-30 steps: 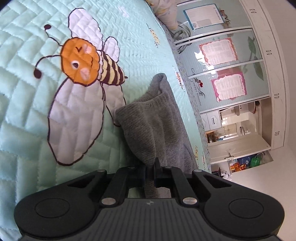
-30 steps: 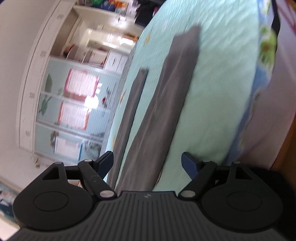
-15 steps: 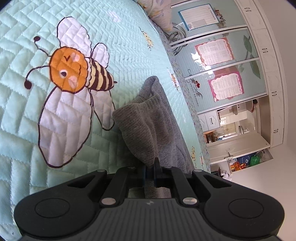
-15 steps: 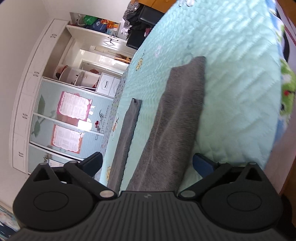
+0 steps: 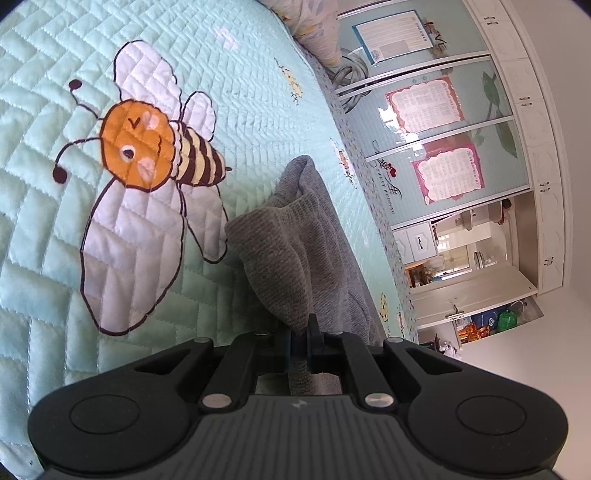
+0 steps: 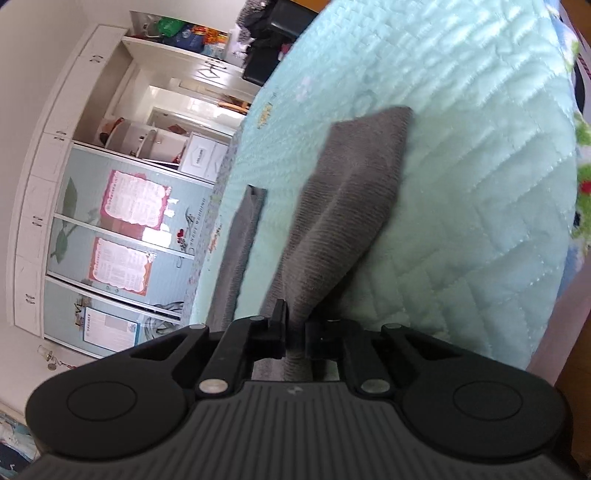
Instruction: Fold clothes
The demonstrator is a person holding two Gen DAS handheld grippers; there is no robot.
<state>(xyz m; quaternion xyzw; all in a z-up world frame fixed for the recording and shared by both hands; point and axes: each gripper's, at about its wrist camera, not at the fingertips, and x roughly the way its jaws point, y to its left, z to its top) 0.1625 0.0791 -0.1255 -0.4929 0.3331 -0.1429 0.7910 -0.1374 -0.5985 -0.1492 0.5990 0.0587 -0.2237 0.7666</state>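
Grey garment [image 5: 291, 251] pinched by both grippers, left [image 5: 303, 341] and right [image 6: 294, 334].

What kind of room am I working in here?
Most likely a home bedroom: the grey garment lies on a bed with a quilted mint bedspread, a pillow sits at its far end, and a sliding-door wardrobe stands beside it.

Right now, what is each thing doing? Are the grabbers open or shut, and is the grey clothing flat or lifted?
Left gripper: shut on the grey garment.
Right gripper: jaws have just been closing, now shut on the grey garment.
Grey garment: pinched at two spots, bunched and lifted near both grippers, the rest lying on the quilt.
Quilt: spread flat.
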